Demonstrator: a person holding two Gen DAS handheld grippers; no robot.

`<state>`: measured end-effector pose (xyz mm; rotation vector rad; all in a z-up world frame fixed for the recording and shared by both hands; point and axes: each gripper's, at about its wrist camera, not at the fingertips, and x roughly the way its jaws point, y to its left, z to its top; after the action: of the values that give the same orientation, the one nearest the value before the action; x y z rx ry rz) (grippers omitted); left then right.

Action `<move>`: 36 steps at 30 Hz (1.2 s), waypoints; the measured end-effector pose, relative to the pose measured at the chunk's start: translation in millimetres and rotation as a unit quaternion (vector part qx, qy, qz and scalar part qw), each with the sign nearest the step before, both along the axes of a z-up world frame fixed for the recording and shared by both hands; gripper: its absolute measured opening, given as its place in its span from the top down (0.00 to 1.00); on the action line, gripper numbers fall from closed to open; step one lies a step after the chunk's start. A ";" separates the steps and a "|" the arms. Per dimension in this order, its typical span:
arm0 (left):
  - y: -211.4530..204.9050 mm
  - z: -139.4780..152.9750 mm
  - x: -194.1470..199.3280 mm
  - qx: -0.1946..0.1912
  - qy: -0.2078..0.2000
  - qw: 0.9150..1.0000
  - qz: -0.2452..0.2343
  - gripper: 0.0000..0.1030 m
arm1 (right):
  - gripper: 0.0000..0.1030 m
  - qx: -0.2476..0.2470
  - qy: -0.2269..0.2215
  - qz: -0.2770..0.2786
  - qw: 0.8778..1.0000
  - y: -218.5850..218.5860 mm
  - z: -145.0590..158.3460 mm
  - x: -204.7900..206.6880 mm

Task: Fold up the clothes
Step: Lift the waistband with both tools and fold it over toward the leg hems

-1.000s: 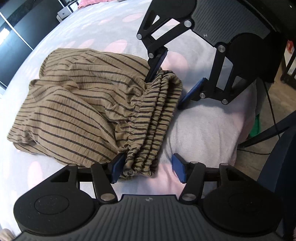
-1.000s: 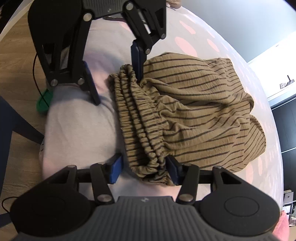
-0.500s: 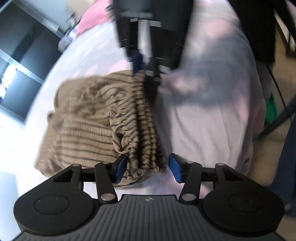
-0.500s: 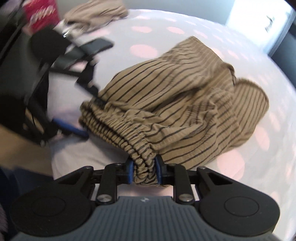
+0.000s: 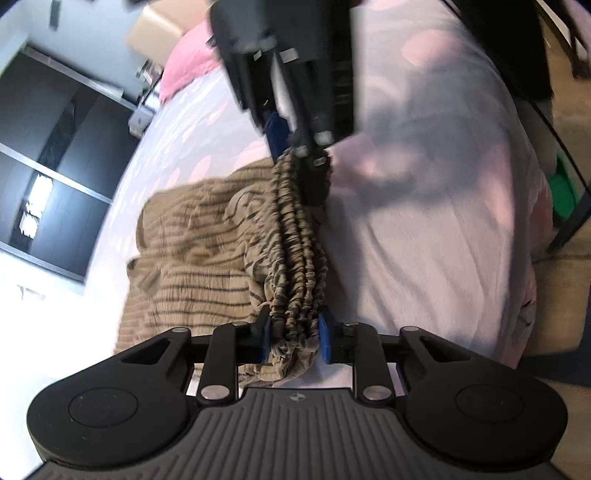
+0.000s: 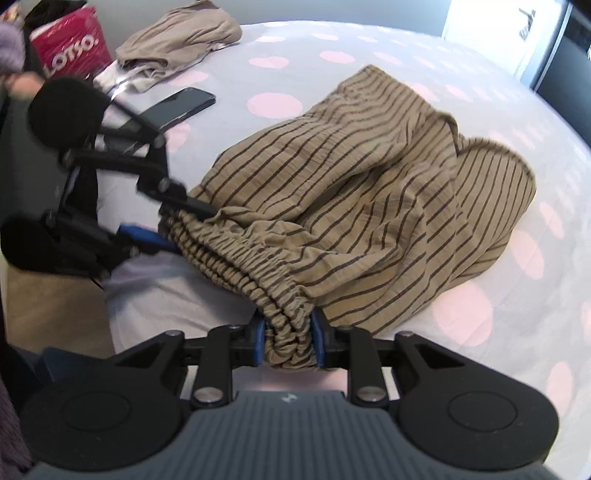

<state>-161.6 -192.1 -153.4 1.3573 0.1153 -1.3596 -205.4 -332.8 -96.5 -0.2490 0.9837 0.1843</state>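
Left gripper (image 5: 293, 334): blue pads clamped on the bunched elastic waistband (image 5: 301, 258) of the striped tan garment (image 5: 195, 251). Jaws have just been closing, fabric pinched between them. Right gripper (image 6: 288, 341): also clenched on the waistband, at its other end. Jaws have just eased open a little, but pads press the gathered fabric from both sides.

Waistband runs straight ahead from each gripper to the other one, pulled fairly taut and lifted off the bedspread (image 6: 461, 306). In the left wrist view the right gripper sits at the far end of the band, blurred. In the right wrist view the left gripper is ahead and left, on the band's far end.

Rest of the garment lies crumpled on the white bedspread with pink dots, ahead and right of the right gripper.

Farther out past the left gripper: dark phone (image 6: 177, 109) flat on the bed. Beyond it a second tan garment (image 6: 181, 35), loosely piled. Pink bag (image 6: 72, 46) at far left.
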 end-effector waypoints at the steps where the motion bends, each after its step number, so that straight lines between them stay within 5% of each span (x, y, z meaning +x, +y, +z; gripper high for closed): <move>1: -1.6 4.1 2.8 0.003 0.015 1.000 0.010 0.81 | 0.63 -0.015 -0.011 0.007 1.000 4.9 1.4 -4.7; 4: -6.6 17.3 13.3 0.008 0.064 0.997 0.044 0.82 | 0.47 -0.074 -0.046 0.037 0.996 25.1 4.0 -20.9; 8: -14.1 37.1 30.1 0.010 0.136 0.986 0.093 0.83 | 0.40 -0.164 -0.087 0.089 0.979 57.4 -2.2 -40.6; 11: -14.7 48.6 42.3 0.006 0.185 0.974 0.127 0.83 | 0.39 -0.218 -0.103 0.125 0.962 78.6 -17.7 -49.8; 17: -12.6 66.4 65.5 -0.001 0.271 0.944 0.186 0.83 | 0.39 -0.389 -0.121 0.155 0.900 90.6 -65.6 -51.0; 20: -10.9 70.3 74.3 -0.006 0.303 0.930 0.208 0.83 | 0.41 -0.419 -0.119 0.151 0.887 80.9 -76.9 -47.0; 23: -9.3 71.1 75.6 -0.009 0.304 0.930 0.208 0.83 | 0.51 -0.430 -0.136 0.148 0.880 74.8 -76.9 -46.2; 29: -2.0 78.9 64.1 -0.006 0.270 0.946 0.182 0.83 | 0.74 -0.390 -0.153 0.119 0.900 54.7 -44.5 -45.1; 36: 17.6 112.5 24.5 0.008 0.215 0.968 0.127 0.83 | 0.82 -0.265 -0.122 0.087 0.952 28.8 26.1 -55.1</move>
<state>-137.1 -174.5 -40.9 1.0020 0.5735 -1.4132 -260.5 -304.0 -70.3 -0.8349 0.7489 0.0434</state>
